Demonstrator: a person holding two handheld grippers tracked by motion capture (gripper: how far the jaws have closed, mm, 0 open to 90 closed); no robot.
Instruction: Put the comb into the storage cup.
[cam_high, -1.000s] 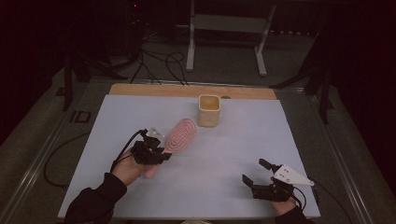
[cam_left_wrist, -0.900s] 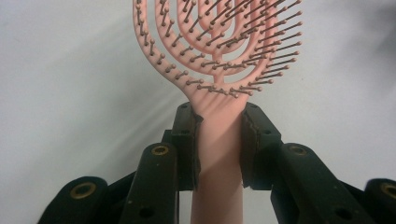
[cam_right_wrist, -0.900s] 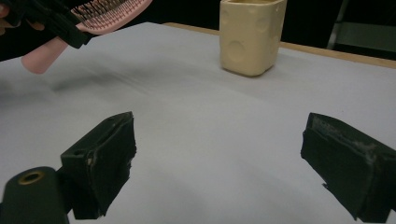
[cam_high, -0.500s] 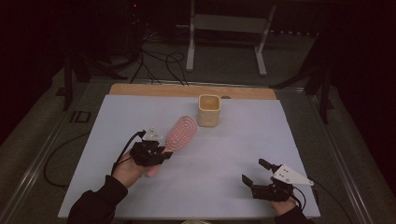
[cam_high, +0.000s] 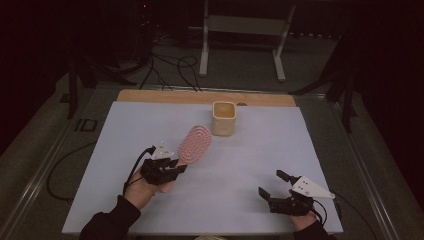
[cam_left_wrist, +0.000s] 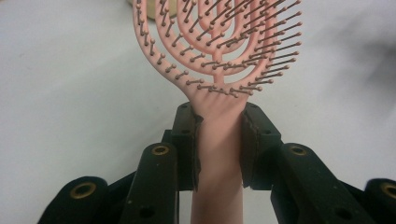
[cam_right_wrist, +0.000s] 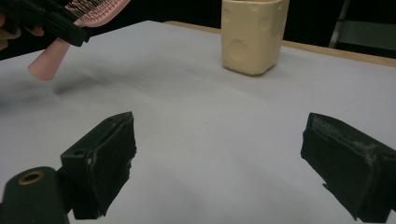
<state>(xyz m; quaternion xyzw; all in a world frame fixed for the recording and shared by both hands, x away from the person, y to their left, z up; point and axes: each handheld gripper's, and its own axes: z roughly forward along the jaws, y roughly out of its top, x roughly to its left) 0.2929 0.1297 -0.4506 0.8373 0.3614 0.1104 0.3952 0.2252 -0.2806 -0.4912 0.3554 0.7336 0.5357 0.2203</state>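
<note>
1. Dim room, cables and a metal stand behind; pale sheet covers the table (cam_high: 310, 150), wooden strip along its far edge.
2. Item: pink hairbrush (cam_high: 195, 144), lifted off the sheet, head pointing toward the cream cup (cam_high: 223, 118). Against the frames from a second ago its head has swung nearer the cup, now just short of its near side. I judge the brush is bound for the cup; the carry looks more than half done.
3. Item: left gripper (cam_high: 167, 167), clamped on the brush handle just below the head.
4. Item: right gripper (cam_high: 279, 192), jaws wide apart, nothing between them, resting low near the table's near edge and well apart from the brush. No change here.
5. Left gripper view: pads (cam_left_wrist: 187, 144) press both sides of the handle, bristles facing the camera; the high view cannot confirm this contact.
6. Right gripper view: the brush's shadow on the sheet confirms it is airborne; the cup (cam_right_wrist: 252, 35) stands upright.
</note>
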